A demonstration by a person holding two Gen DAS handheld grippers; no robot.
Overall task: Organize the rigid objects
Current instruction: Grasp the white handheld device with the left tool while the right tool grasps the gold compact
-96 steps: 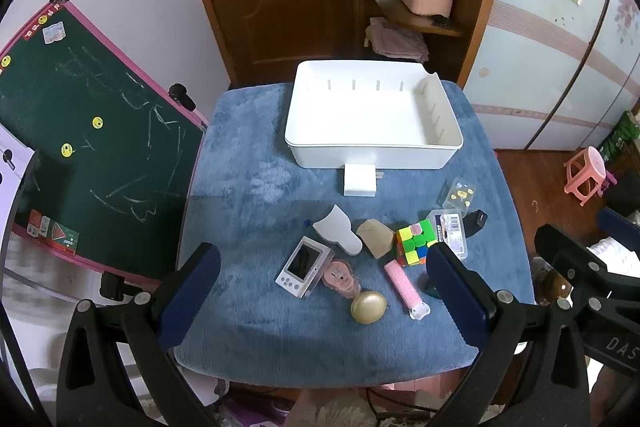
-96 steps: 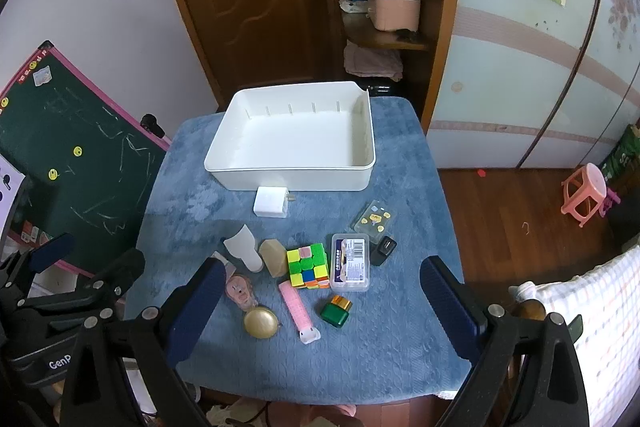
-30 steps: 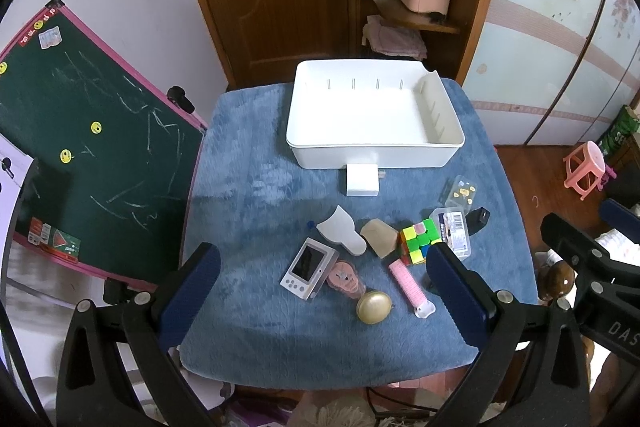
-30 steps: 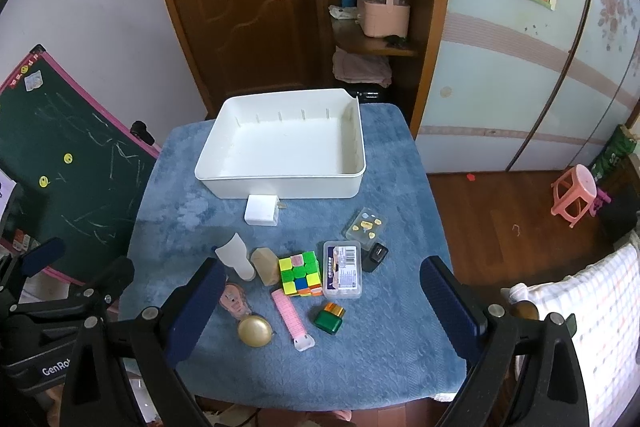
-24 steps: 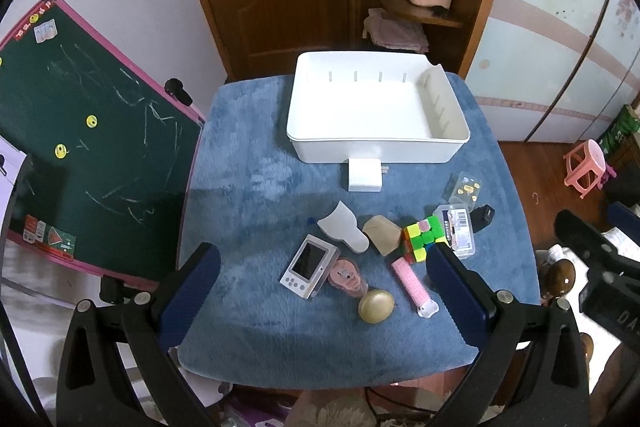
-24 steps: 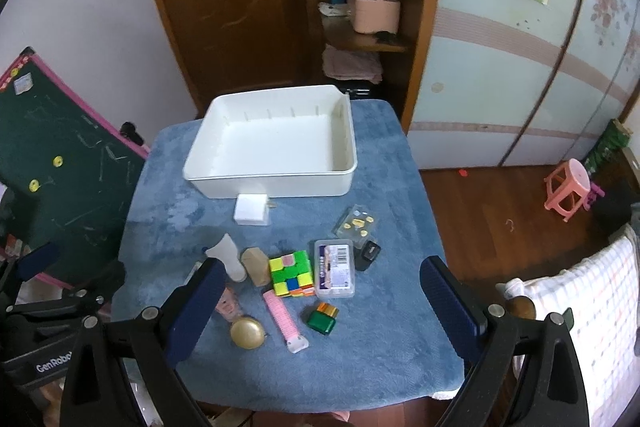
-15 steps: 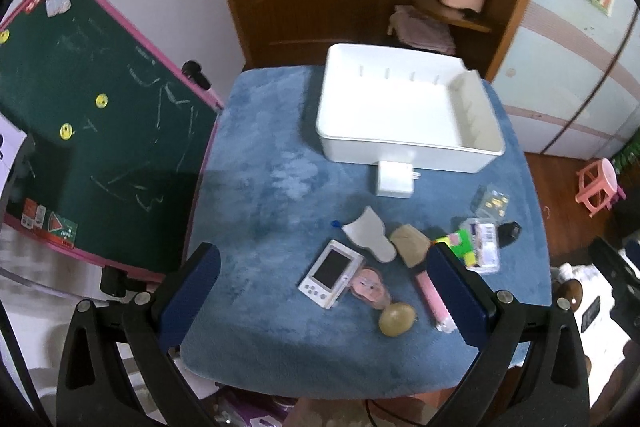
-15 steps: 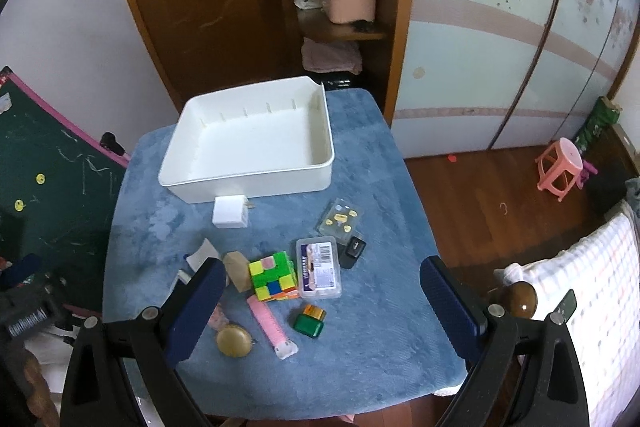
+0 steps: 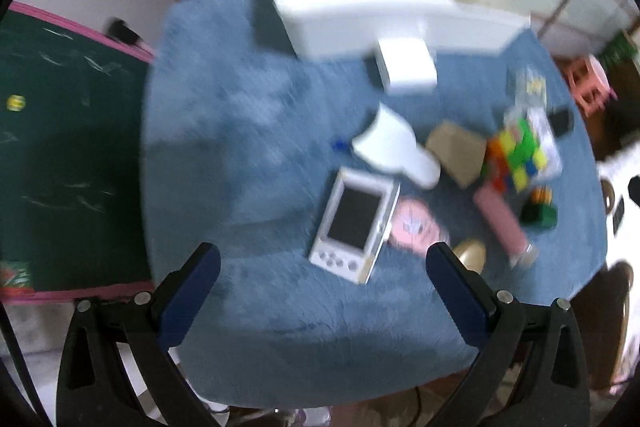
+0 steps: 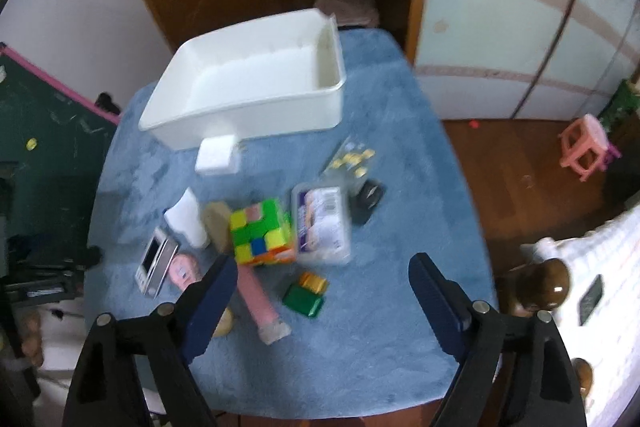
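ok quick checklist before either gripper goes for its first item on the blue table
1. Left gripper open and holding nothing: ok.
2. Right gripper open and holding nothing: ok.
3. White bin has room inside, nothing seen in it: ok.
4. Handheld game lies nearest the left gripper, top face exposed; its right edge sits against the pink item: cannot tell if it overlaps.
5. Green block lies between the right gripper's fingers in view, apart from the pink tube: ok.
6. Image sharpness for aiming: not ok, both views are motion blurred.
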